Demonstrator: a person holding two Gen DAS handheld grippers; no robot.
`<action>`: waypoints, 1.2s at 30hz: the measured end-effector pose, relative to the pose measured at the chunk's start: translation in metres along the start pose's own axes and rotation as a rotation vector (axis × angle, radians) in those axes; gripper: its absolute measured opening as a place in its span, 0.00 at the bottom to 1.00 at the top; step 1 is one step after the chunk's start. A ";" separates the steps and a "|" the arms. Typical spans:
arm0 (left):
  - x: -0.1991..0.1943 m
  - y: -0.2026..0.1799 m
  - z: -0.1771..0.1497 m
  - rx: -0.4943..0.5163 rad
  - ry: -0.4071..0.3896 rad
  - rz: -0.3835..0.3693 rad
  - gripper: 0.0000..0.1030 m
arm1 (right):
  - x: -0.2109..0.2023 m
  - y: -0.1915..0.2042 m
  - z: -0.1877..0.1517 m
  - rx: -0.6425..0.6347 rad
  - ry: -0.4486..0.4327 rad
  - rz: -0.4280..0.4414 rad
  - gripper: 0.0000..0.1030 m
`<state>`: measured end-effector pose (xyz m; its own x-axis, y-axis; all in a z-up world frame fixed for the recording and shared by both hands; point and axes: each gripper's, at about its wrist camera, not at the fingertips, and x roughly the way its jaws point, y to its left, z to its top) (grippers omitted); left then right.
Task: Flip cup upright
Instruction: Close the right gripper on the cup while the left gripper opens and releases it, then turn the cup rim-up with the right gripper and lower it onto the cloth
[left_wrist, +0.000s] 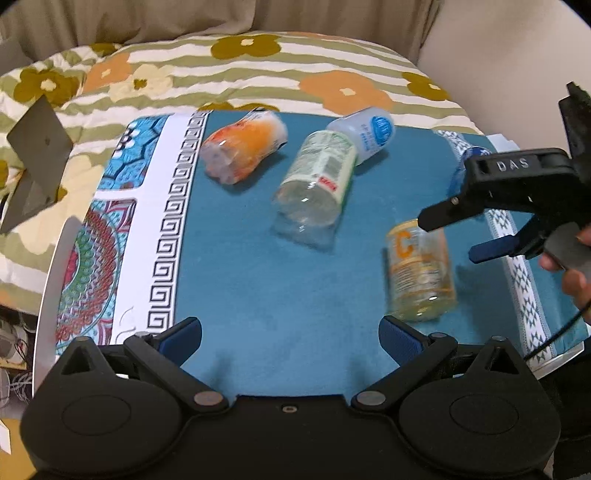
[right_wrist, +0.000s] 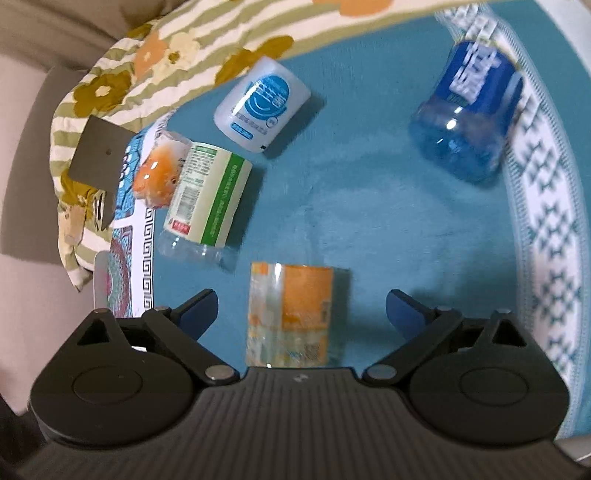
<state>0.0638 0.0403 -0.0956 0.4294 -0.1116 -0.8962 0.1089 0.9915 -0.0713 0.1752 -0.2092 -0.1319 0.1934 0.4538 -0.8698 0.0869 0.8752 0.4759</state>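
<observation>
1. Task barely begun, by the look of it: five cut-bottle cups on the teal mat (left_wrist: 258, 295), none clearly set mouth-up, no cup in either claw.
2. Nearest candidate: orange-label cup (right_wrist: 290, 314), on the mat at the near right; whether lying on its side or standing inverted hard to tell through blur.
3. Right claw (right_wrist: 301, 314) spread wide, grasping nothing; orange-label cup (left_wrist: 419, 271) sits between its two fingers, close to the claw body, touching neither finger as far as visible.
4. From the left view, right claw (left_wrist: 452, 234) hangs just above and beside that cup, tips pointing toward it.
5. Left claw (left_wrist: 290, 338) also released and empty, above bare mat; orange-label cup off to its right, just beyond the right fingertip, apart from it.
6. Others farther off: green-label cup (left_wrist: 314, 184) on its side at centre, white cup (left_wrist: 365, 136) touching its far end, orange-tinted cup (left_wrist: 243, 147) to the left, blue cup (right_wrist: 469, 110) near the mat's right border.
7. Left to do, likely: close on the cup, lift, turn mouth-up, set down.
</observation>
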 end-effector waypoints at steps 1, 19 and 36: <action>0.001 0.004 -0.001 -0.007 0.005 -0.002 1.00 | 0.006 0.000 0.002 0.018 0.008 0.006 1.00; 0.013 0.026 0.002 -0.037 0.027 -0.043 1.00 | 0.034 -0.015 0.005 0.145 0.064 0.041 0.72; 0.011 0.028 -0.001 -0.068 0.046 -0.033 1.00 | -0.011 0.028 -0.050 -0.251 -0.584 -0.032 0.70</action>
<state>0.0707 0.0664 -0.1083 0.3852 -0.1422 -0.9118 0.0601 0.9898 -0.1290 0.1263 -0.1816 -0.1159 0.7019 0.3224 -0.6352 -0.1161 0.9316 0.3445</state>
